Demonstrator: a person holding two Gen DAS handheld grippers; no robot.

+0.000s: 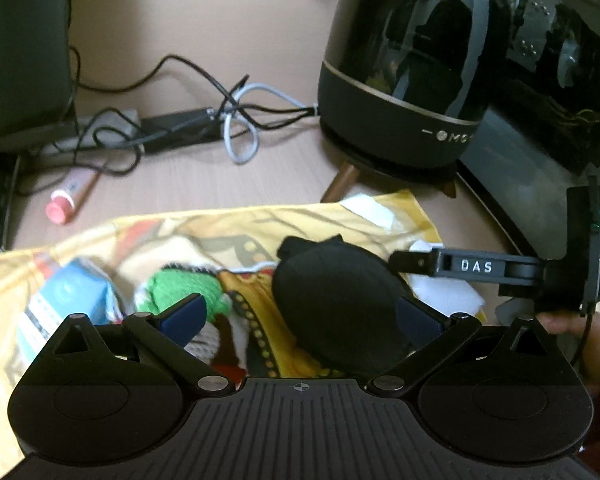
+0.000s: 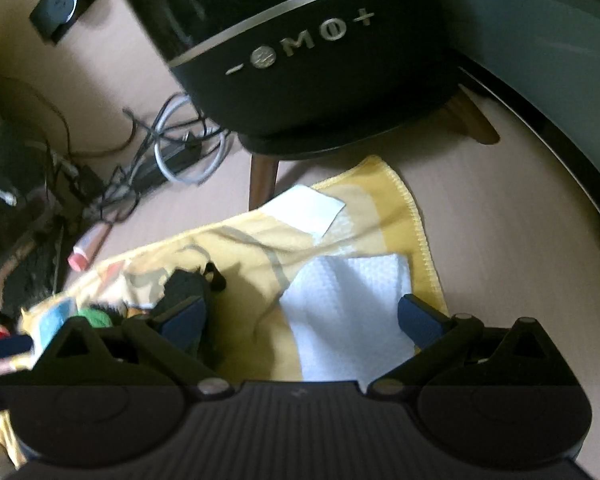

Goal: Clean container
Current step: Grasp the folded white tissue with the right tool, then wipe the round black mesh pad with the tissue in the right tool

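A yellow patterned cloth [image 1: 400, 216] lies on the desk and also shows in the right wrist view [image 2: 384, 184]. On it lie a black rubber bulb [image 1: 332, 292], a green knitted toy [image 1: 180, 284], a blue carton [image 1: 68, 292] and a folded white wipe [image 2: 348, 308]. My left gripper [image 1: 300, 316] is open, with the black bulb just ahead between its fingers, closer to the right one. My right gripper [image 2: 300, 318] is open, low over the white wipe. The right gripper's body [image 1: 540, 272] shows at the right of the left wrist view.
A black egg-shaped appliance on wooden legs [image 1: 404, 72] stands behind the cloth, close in the right wrist view [image 2: 300, 52]. Tangled cables [image 1: 228, 116] and a pink tube [image 1: 68, 196] lie at the left. A dark curved object [image 1: 540, 120] borders the right.
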